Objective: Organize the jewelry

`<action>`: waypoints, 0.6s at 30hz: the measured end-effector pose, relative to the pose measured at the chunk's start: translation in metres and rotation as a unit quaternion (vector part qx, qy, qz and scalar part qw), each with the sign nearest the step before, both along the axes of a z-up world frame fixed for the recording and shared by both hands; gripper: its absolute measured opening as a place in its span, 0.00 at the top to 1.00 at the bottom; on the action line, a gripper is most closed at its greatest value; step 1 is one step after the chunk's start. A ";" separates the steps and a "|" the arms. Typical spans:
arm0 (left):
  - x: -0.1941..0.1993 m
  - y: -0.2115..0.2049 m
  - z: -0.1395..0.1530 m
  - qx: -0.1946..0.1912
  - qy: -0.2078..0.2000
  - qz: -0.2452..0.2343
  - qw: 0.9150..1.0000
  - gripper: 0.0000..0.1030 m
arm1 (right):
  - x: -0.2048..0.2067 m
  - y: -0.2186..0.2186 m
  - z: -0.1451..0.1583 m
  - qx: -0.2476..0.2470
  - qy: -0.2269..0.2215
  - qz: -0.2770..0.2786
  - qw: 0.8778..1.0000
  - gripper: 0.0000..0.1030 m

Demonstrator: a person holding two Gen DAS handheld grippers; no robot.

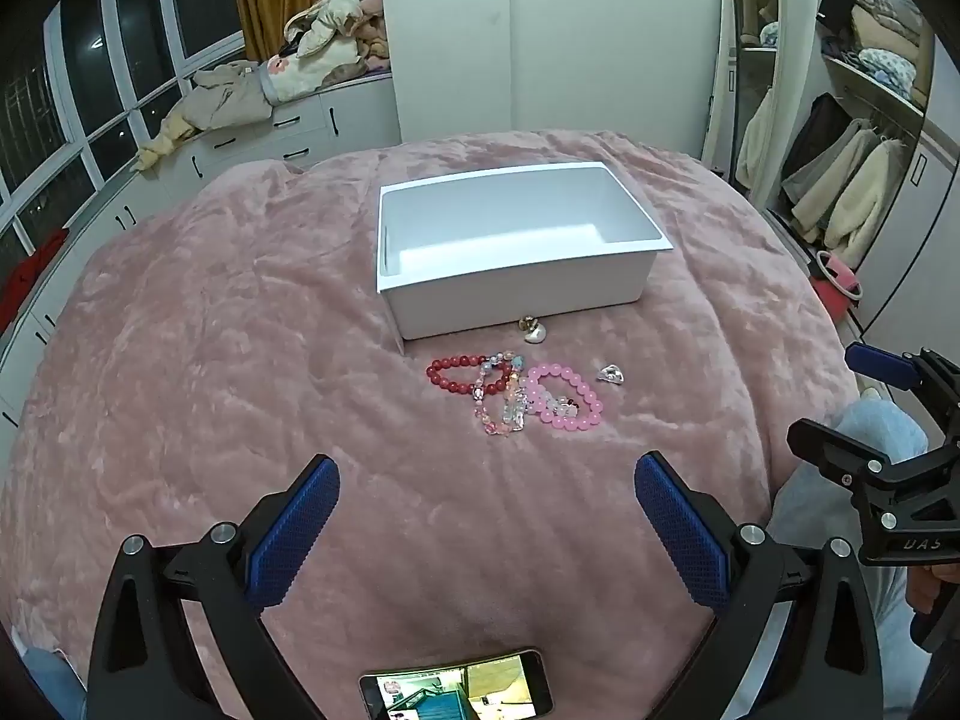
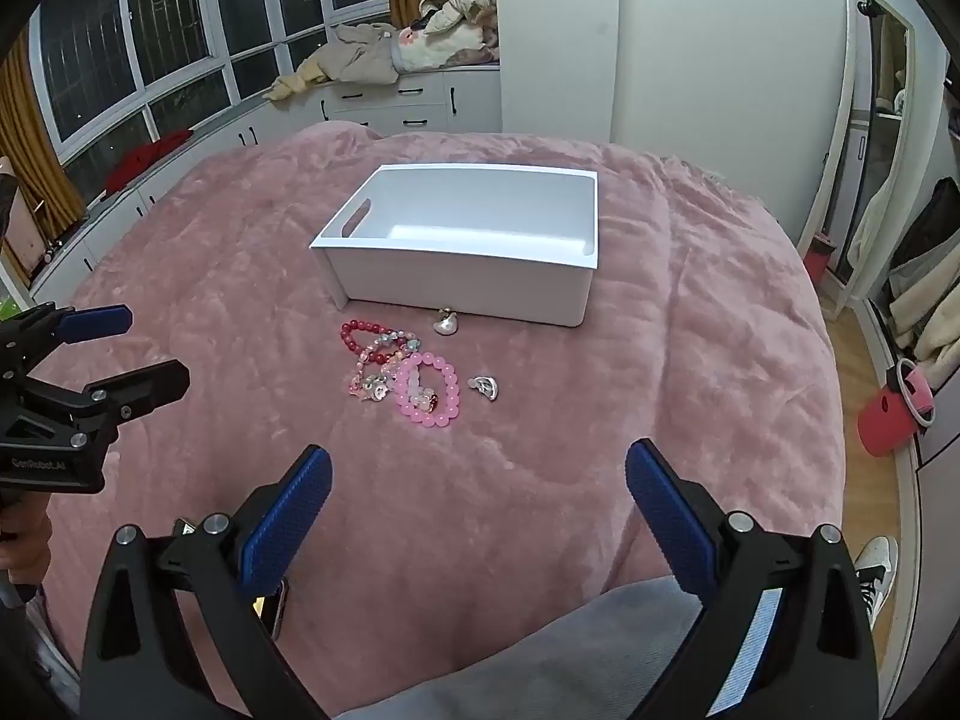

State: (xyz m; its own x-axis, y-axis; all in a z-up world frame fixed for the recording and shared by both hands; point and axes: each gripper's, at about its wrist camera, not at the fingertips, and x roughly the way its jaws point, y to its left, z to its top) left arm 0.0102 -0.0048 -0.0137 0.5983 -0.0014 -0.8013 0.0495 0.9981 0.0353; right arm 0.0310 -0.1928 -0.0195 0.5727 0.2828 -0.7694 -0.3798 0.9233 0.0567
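Both grippers (image 1: 487,468) (image 2: 478,456) gape over bare blanket (image 1: 240,360) — bracelets (image 1: 516,399) beside box (image 1: 510,294).

Your left gripper (image 1: 487,483) and right gripper (image 2: 478,474) look alike: black angular frames whose arms are pinned with round silver screws, each finger faced with a blue pad (image 1: 295,531) of fine ribbed texture. Pale lettering is printed on the side of each black body, too small to read with certainty. The right one carries a pale reflective strip (image 2: 747,648) along its right arm. You wear light grey-blue trousers (image 2: 540,648) and a white sneaker (image 2: 877,564) with dark laces.
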 end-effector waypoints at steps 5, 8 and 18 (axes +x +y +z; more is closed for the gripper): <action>-0.001 -0.003 0.000 0.001 0.001 0.000 1.000 0.03 | -0.002 0.003 -0.001 0.004 0.002 0.002 1.000 0.06; -0.001 -0.002 0.001 0.002 0.001 0.000 1.000 0.03 | -0.001 0.002 0.001 0.005 0.004 0.003 1.000 0.06; -0.003 -0.004 0.003 -0.002 0.005 -0.003 1.000 0.03 | 0.001 0.001 0.001 -0.001 0.006 0.001 1.000 0.06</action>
State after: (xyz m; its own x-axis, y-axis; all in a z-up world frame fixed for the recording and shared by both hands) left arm 0.0076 -0.0091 -0.0108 0.5910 -0.0087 -0.8066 0.0558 0.9980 0.0301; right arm 0.0316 -0.1915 -0.0186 0.5627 0.2817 -0.7772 -0.3800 0.9231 0.0595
